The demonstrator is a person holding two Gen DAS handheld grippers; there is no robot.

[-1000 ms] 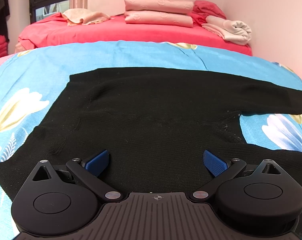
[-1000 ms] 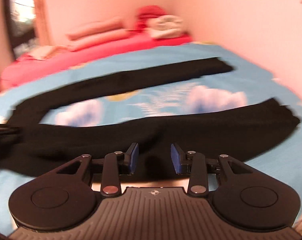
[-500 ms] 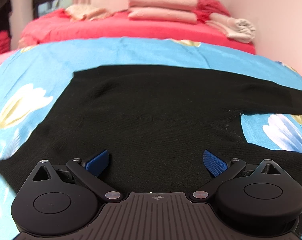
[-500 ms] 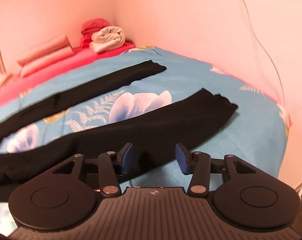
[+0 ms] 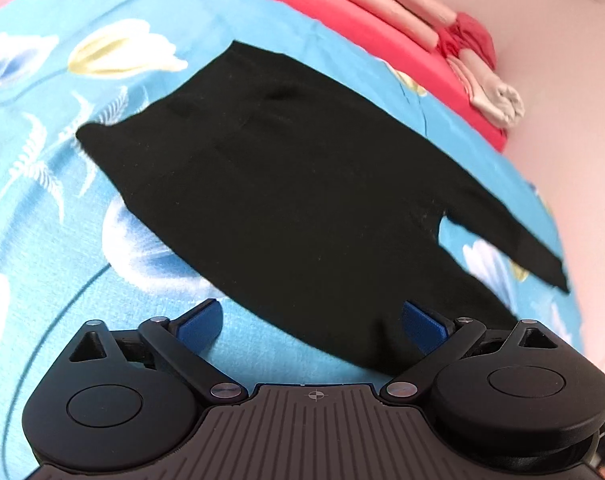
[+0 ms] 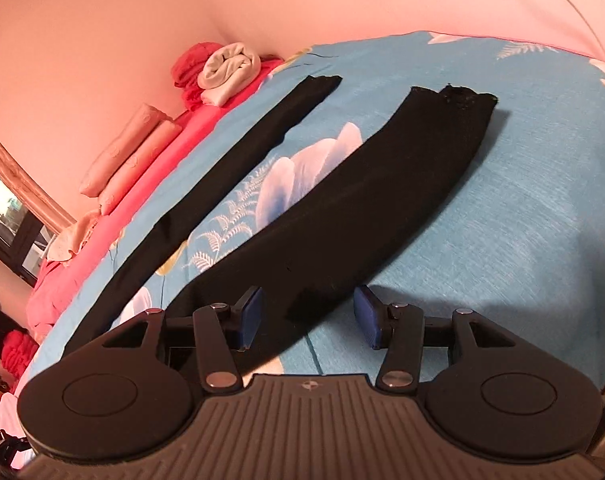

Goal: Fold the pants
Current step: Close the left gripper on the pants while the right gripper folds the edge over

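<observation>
- The black knit pants [image 5: 302, 200] lie flat and unfolded on the blue floral bedspread [image 5: 42, 184], with both legs spread apart in a narrow V.
- The left gripper [image 5: 312, 322] hovers over the waist end. Its blue fingers [image 5: 200, 320] are spread wide and hold nothing.
- The near edge of the pants runs between those fingers: the right finger stands over black cloth, the left finger over bare bedspread.
- The right gripper [image 6: 306, 316] hovers at the near leg [image 6: 362, 204], partway along its length. Its fingers are parted and hold nothing.
- The outer edge of the near leg lies between the right gripper's fingers, directly ahead of them.
- Long axis: relative to the bedspread, the pants run from the waist under the left gripper to the cuffs beyond the right gripper. The near leg runs up and to the right in the right wrist view.
- The far leg [image 6: 238, 160] lies beyond the near leg, with a strip of bedspread between them.
- Judgement: the right gripper is the nearer one to the near leg, the left to the waist. A fold of leg onto leg needs both to pinch this near edge.
- Contact between fingers and cloth cannot be told.
- In the left wrist view the near leg is cut off behind the gripper body, and the picture is blurred.
</observation>
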